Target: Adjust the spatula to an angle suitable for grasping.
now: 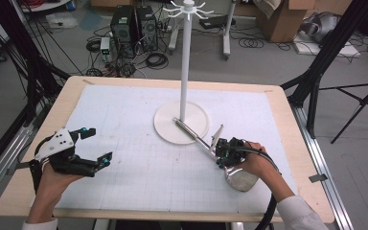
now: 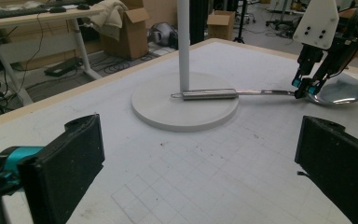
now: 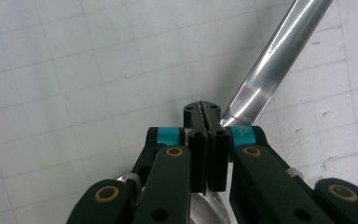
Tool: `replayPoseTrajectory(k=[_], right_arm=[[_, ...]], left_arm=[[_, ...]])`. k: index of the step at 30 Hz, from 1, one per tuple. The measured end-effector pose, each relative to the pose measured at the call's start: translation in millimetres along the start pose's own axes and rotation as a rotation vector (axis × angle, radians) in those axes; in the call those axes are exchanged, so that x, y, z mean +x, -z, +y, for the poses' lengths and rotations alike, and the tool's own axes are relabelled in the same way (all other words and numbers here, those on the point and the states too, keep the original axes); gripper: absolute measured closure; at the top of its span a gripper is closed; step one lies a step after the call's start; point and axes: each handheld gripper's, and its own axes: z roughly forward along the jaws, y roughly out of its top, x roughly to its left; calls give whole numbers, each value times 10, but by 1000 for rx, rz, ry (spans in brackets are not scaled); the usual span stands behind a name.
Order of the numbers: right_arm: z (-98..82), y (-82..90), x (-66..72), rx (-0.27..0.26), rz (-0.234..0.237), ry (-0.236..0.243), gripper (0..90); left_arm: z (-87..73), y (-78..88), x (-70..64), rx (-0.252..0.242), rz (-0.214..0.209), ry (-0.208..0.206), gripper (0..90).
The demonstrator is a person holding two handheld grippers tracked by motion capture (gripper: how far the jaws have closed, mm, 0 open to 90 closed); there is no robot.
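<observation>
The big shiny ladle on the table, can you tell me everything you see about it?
The ladle looks like polished silver metal. It has a round bowl, a thin neck and a thicker tube handle ending in a wire loop. It lies flat across the white gridded mat, its handle end resting on the round base of the white stand, beside the pole. The right tongs, shut, sit at its neck near the bowl; whether they pinch it is unclear.

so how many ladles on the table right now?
1. The ladle lies at the table's right front, its handle end resting on the white stand's round base, its bowl beside the right gripper. Nothing on the mat looks able to hide another.
</observation>
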Motion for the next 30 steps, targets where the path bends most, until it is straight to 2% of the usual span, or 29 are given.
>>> replayPoseTrajectory(k=[4,9,16,30], right_arm=[[3,-3,-6,6,-7,7,898],[2,3,-35,49,-38,0,899],[-36,8,-108,65,-31,-17,899],[-32,-1,-198,156,-62,11,898]], left_arm=[[1,2,0,-1,1,0,17],[3,1,-3,-1,0,0,18],[-2,1,3,1,1,-1,18],[-6,8,12,-2,5,5,18]])
